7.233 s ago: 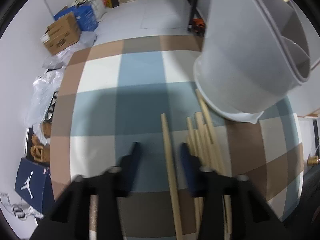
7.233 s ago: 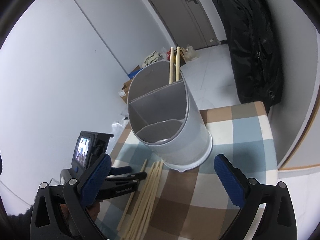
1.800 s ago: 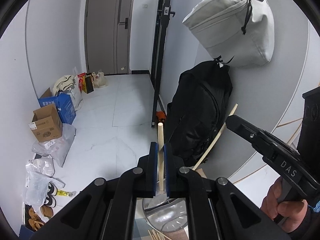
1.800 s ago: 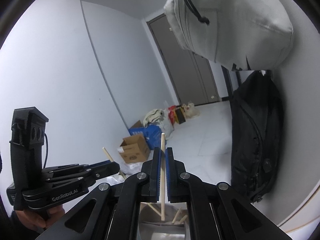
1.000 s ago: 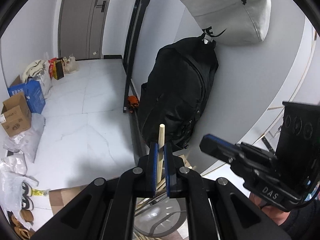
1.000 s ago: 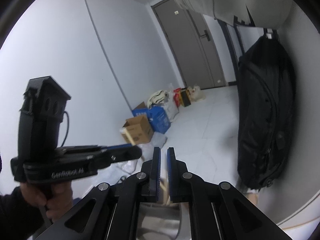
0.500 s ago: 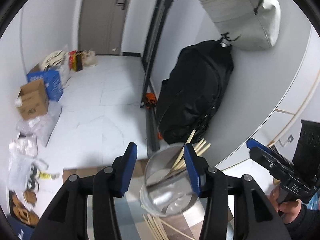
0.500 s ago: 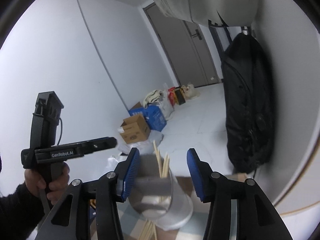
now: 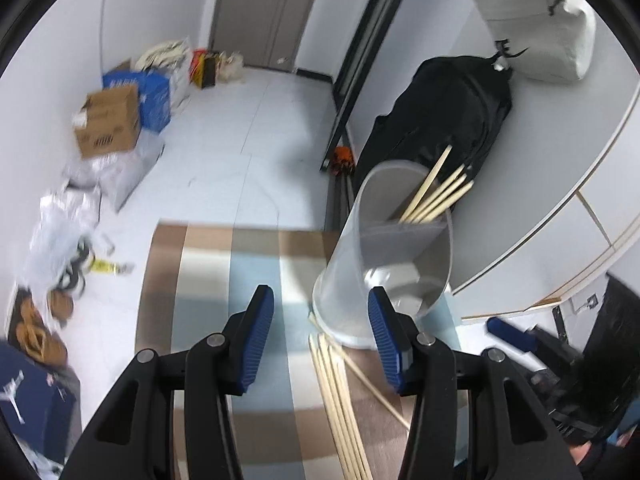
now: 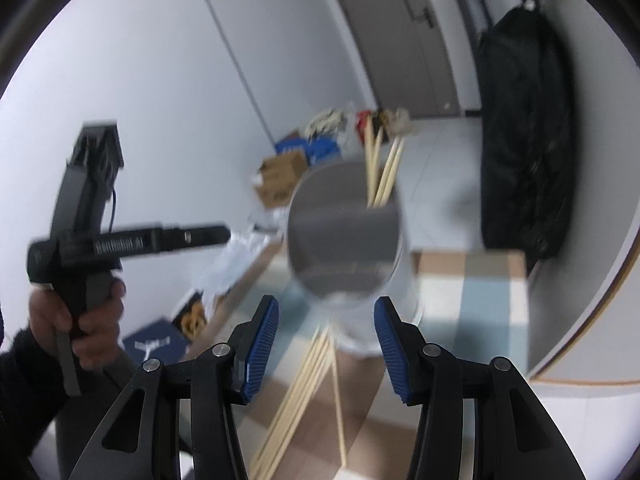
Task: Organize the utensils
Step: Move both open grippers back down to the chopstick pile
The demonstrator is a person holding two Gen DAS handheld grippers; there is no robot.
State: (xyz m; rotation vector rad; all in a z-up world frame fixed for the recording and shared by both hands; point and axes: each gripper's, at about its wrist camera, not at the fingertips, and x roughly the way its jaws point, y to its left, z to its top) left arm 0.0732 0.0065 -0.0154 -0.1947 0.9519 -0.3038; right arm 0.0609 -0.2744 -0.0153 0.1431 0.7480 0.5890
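Observation:
A grey divided utensil holder [image 9: 384,256] stands on the checked tablecloth [image 9: 256,272]. Several wooden chopsticks [image 9: 436,192] lean in its far compartment. More chopsticks [image 9: 340,392] lie loose on the cloth in front of the holder. My left gripper [image 9: 320,340] is open and empty, above the cloth just left of the holder. My right gripper [image 10: 326,344] is open and empty, above the holder [image 10: 348,240] and the loose chopsticks [image 10: 304,384]. The left gripper [image 10: 216,234] shows from the side in the right wrist view.
A black bag [image 9: 448,120] hangs behind the table below a grey bag [image 9: 528,20]. Cardboard boxes [image 9: 108,124], plastic bags and shoes lie on the floor to the left. A curved white wall panel [image 9: 560,168] runs along the right.
Both grippers were shut on chopsticks above the holder, then opened. The chopsticks now stand in the far compartment, and both grippers have tilted down toward the table.

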